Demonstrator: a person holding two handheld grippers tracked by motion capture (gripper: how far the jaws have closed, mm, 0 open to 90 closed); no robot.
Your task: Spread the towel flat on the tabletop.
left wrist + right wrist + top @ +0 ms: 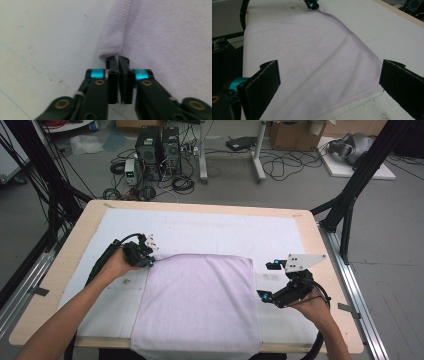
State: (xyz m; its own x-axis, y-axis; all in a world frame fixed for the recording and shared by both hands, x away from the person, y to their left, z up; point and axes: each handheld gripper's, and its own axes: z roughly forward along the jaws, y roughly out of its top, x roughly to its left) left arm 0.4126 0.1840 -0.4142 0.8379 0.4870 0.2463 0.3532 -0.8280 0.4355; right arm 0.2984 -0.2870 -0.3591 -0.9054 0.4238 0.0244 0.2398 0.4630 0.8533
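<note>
A: Where is the towel?

B: Flat on the white mat, its near edge hanging over the table front. The left gripper sits at the far left corner; in the left gripper view its jaws are almost closed, a thin gap between the pads, and the corner lies just past the tips, so I judge nothing is held.

A: And the right gripper?

B: Wide open beside the right edge, holding nothing.

A: How to go on well?

B: Probably push the left tips over the hem before closing, bite both layers, and let the right take its own corner so the towel lifts evenly.
</note>
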